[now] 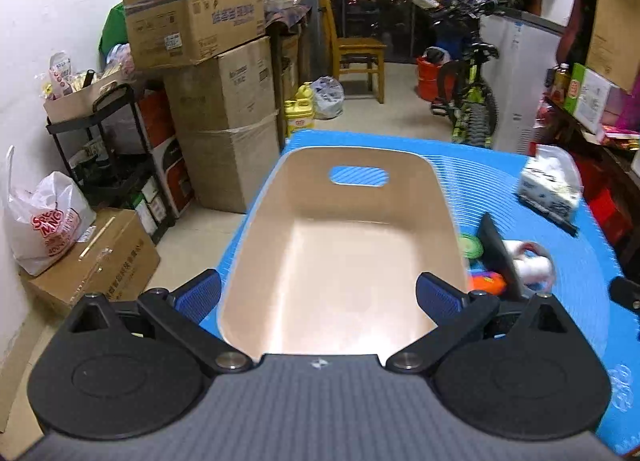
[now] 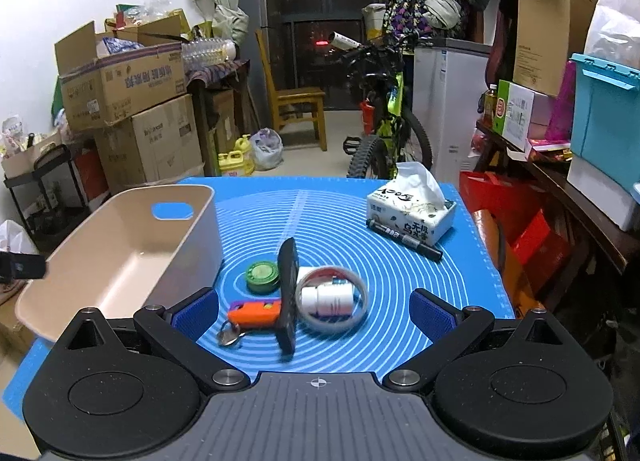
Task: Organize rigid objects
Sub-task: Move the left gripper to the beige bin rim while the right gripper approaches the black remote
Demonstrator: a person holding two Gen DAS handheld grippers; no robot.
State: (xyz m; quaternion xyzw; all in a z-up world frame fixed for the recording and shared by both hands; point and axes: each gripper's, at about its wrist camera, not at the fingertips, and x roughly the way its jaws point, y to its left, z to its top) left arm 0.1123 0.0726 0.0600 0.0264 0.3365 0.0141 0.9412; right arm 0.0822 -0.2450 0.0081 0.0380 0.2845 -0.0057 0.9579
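while the right gripper (image 2: pixel 314 311) is hovering low with its fingers (image 2: pixel 432 311) spread wide and holding nothing, a cluster of small things is lying between and just beyond them on the blue mat (image 2: pixel 400 221). nearest are an orange key fob (image 2: pixel 253 312) with a metal ring, a black flat device (image 2: pixel 287 297) standing on its edge, and a white pill bottle (image 2: pixel 326 298) lying on its side inside a pale tape ring (image 2: pixel 362 301). a green round tin (image 2: pixel 261 276) is sitting just behind the fob. farther out, a black marker (image 2: pixel 404 239) is lying against a tissue pack (image 2: pixel 412 209) near the far right corner of the surface.

the left gripper (image 1: pixel 318 295) is hanging over the near end of the beige bin (image 1: pixel 336 245), its fingers (image 1: pixel 438 297) also spread and carrying nothing; the bin is looking empty and is standing at the left side of the mat, just beside the cluster.

judging by this, the sorting is only beginning: nothing is in the bin yet. the next move is probably calling for the right fingers to settle around one item, likely the bottle or the fob, closing squarely before lifting it leftward over the bin's wall. the crowding is asking for care, since the upright device could topple.
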